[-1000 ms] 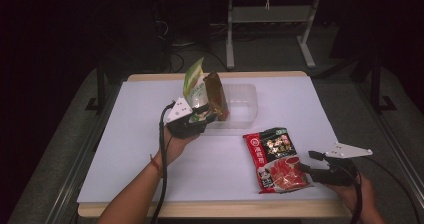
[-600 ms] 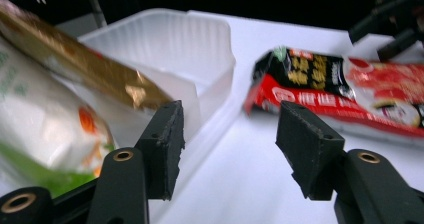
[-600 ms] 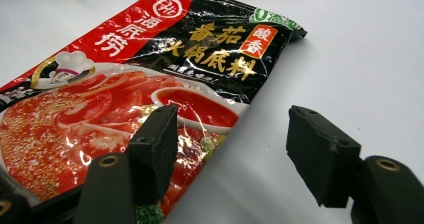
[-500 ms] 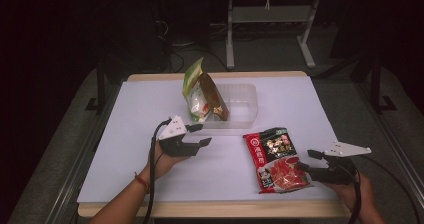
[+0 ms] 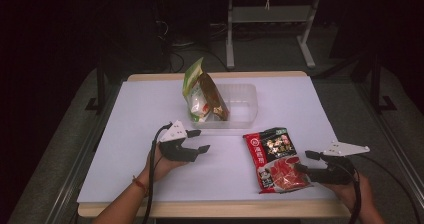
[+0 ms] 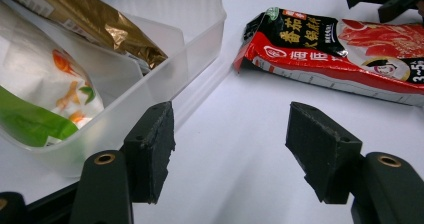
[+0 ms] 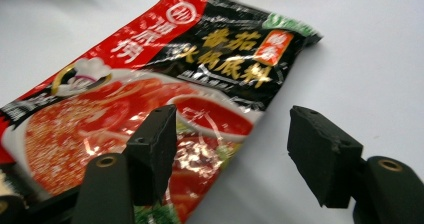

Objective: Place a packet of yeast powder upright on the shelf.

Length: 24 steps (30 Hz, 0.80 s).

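Resting near the tub point(image 5: 247, 115) holding a bag point(image 5: 202, 96), the left gripper point(image 5: 196, 141) has just been opening, empty; right gripper point(image 5: 306, 161) gapes beside the red pouch point(image 5: 275, 159).

Green-white pouch point(image 6: 35, 99) cut off by left edge in left gripper view, lower part veiled behind translucent tub wall point(image 6: 150, 91). Gold bag point(image 6: 85, 19) cropped at top edge. Red sauce packet point(image 6: 345, 49) running off right edge there. Same packet's left end and bottom cropped in right gripper view, near print blurred. Packet lettering too small to read in high view. Right hand point(image 5: 352, 186) partly cut by bottom edge.
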### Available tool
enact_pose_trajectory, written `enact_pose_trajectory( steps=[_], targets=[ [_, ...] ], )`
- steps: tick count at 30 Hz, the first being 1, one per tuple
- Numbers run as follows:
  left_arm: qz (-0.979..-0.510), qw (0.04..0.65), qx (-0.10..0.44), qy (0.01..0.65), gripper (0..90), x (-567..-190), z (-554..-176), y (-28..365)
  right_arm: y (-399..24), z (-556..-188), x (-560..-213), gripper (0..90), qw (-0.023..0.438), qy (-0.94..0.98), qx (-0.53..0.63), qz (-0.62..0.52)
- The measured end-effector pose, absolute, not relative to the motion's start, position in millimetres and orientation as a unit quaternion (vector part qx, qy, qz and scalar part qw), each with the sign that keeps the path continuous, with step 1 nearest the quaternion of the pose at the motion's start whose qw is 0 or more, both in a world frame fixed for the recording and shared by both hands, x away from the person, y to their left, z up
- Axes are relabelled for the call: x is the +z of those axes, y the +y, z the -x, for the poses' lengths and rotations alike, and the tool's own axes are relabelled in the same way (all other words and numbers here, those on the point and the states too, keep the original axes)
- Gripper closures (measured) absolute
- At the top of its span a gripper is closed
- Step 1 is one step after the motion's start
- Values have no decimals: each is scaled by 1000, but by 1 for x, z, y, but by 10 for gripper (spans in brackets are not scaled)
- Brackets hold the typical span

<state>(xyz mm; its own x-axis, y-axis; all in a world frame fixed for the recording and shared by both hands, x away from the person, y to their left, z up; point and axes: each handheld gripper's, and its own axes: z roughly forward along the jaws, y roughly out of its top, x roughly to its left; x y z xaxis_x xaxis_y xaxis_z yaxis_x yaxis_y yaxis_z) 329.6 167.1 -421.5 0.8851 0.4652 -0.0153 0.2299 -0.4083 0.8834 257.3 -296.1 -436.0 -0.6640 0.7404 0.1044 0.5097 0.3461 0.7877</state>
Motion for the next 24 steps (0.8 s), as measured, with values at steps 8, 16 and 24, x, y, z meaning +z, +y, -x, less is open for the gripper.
enact_pose_trajectory(
  steps=[8, 16, 24],
  targets=[
    [-836, 497, 105, 207, 348, -424, -330, 163, -293, -260, -441, 317, 95, 816, 410, -396],
    [-841, 489, 97, 211, 347, -427, -332, 158, -295, -261, -446, 317, 39, 811, 419, -406],
    [-844, 490, 51, 212, 332, -433, -332, 148, -288, -263, -453, 268, -21, 816, 417, -399]
  ],
)
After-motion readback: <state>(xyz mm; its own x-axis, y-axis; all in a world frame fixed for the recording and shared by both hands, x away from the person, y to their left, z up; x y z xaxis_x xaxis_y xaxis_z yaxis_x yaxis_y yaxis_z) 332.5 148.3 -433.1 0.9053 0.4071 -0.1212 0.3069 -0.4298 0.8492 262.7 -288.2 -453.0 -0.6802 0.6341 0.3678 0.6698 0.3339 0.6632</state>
